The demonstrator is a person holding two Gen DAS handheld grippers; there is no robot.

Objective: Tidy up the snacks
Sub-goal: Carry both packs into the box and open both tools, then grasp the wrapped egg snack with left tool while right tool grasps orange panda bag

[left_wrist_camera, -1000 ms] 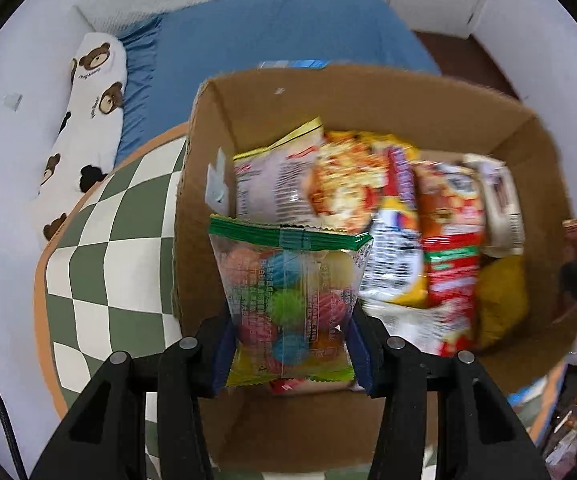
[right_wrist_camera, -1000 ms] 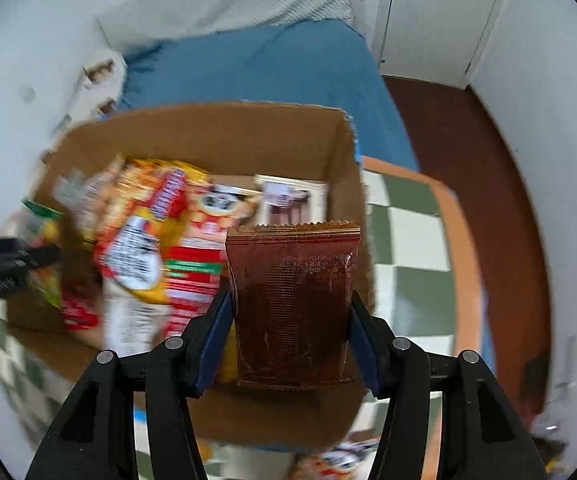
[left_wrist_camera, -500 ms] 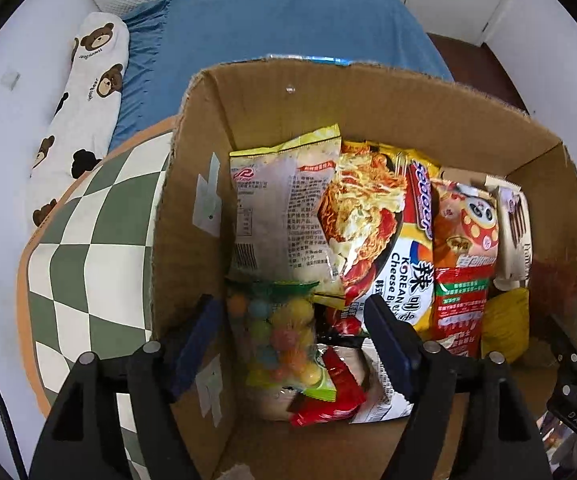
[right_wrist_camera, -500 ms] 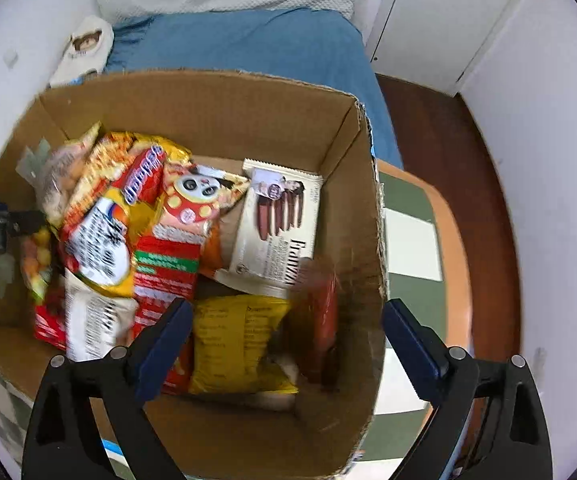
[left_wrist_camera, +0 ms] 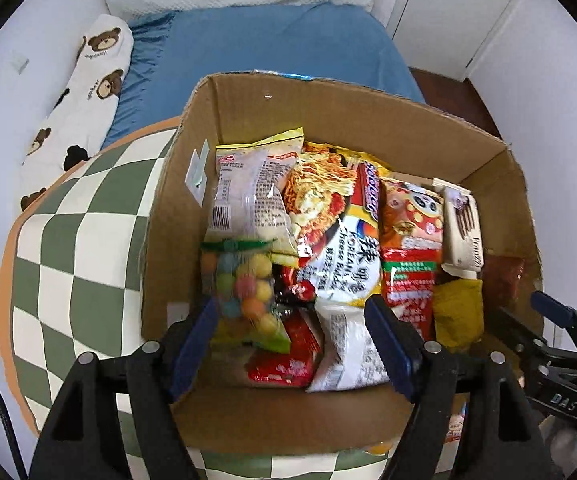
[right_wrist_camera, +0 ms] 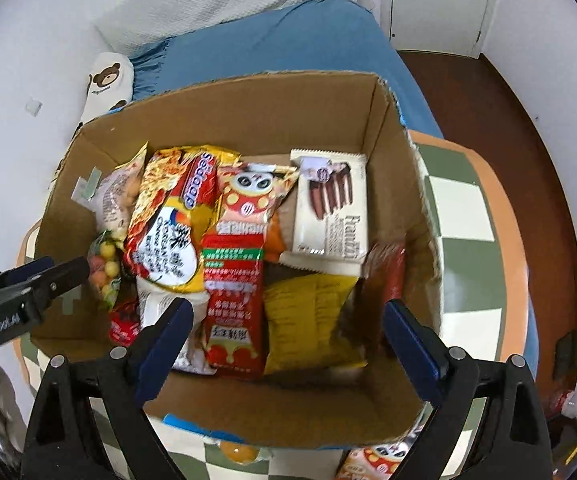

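With both packets dropped, lift each claw straight up out of the cardboard box (left_wrist_camera: 344, 112) on the checkered table (left_wrist_camera: 76, 248) without snagging wrappers: your left claw (left_wrist_camera: 292, 340) gapes empty above the candy-ball bag (left_wrist_camera: 244, 284) at the box's left wall, your right claw (right_wrist_camera: 288, 340) wide and empty above the dark red packet (right_wrist_camera: 384, 276) against the right wall.

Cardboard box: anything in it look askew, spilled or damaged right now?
Nothing spilled or torn. In the cardboard box, the brown packet stands wedged on edge against the right wall, and the bag of coloured balls leans at the left wall; the other packets lie flat.
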